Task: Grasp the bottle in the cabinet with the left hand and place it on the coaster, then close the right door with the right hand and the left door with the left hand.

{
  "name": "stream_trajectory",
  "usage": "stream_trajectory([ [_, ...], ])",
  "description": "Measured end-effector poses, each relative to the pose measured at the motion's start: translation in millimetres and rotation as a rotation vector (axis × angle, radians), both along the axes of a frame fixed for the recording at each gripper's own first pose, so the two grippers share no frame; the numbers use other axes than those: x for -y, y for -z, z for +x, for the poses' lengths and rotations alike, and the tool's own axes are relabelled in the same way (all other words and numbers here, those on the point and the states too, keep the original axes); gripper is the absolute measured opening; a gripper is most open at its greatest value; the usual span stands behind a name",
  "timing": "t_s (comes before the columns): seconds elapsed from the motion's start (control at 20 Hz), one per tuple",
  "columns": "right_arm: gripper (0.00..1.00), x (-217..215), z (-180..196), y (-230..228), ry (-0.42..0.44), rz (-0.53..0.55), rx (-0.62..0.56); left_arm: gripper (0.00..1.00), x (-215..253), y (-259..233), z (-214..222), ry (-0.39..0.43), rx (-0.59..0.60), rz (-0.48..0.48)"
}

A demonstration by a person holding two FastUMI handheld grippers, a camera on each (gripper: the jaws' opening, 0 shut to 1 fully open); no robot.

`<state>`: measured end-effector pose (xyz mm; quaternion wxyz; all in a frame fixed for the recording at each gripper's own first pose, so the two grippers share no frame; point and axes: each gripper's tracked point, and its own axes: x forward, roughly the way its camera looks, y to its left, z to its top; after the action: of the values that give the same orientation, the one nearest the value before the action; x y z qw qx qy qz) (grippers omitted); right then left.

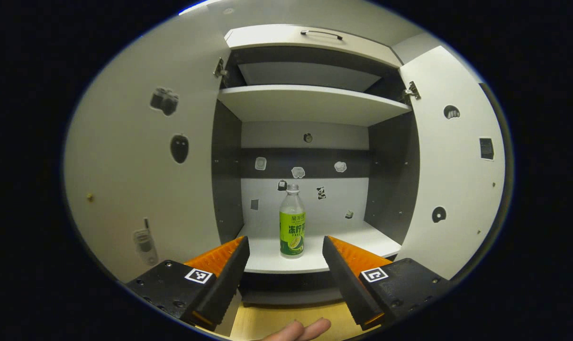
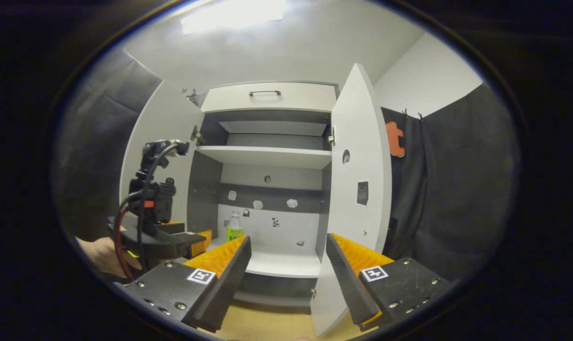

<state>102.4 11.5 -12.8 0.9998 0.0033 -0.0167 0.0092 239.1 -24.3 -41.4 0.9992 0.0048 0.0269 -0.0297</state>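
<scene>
Your left tongs (image 1: pixel 286 265) are spread wide, aimed at the bottle (image 1: pixel 292 221) standing upright on the cabinet's lower shelf (image 1: pixel 362 239). Your right tongs (image 2: pixel 288 270) gape too, beside the open right door (image 2: pixel 357 189).

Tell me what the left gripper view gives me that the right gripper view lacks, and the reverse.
Left gripper view alone: fingertips at the bottom edge, and the bottle's label head-on.
Right gripper view alone: the left claw held by a hand, the ceiling light, and the black cloth wall.
Shared: the open cabinet, both doors swung out, the bottle upright on the lower shelf.
</scene>
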Motion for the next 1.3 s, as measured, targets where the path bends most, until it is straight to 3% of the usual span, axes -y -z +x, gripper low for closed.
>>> stream_trajectory([
  [0.3,0.94,-11.4,18.8,2.7,-0.038,-0.026,0.039,0.98,11.5,22.9,81.8,0.029,-0.015,-0.026],
  [0.65,0.96,-0.9,34.6,36.8,0.018,0.013,-0.063,0.98,22.7,27.6,159.5,0.044,-0.002,-0.026],
  [0.85,0.96,9.8,30.7,51.5,0.051,-0.042,-0.105,0.97,9.9,42.2,194.0,-0.018,-0.027,0.013],
  [0.95,0.96,15.4,25.4,55.2,0.065,-0.050,-0.115,0.97,17.9,49.7,205.9,0.021,-0.048,0.036],
  [1.05,0.94,17.7,18.5,53.3,0.066,-0.037,-0.106,0.79,20.6,49.3,202.7,0.033,-0.068,0.040],
  [1.3,0.96,22.6,-5.4,44.4,0.059,0.004,-0.083,0.78,28.1,24.5,164.7,0.065,-0.060,-0.001],
])
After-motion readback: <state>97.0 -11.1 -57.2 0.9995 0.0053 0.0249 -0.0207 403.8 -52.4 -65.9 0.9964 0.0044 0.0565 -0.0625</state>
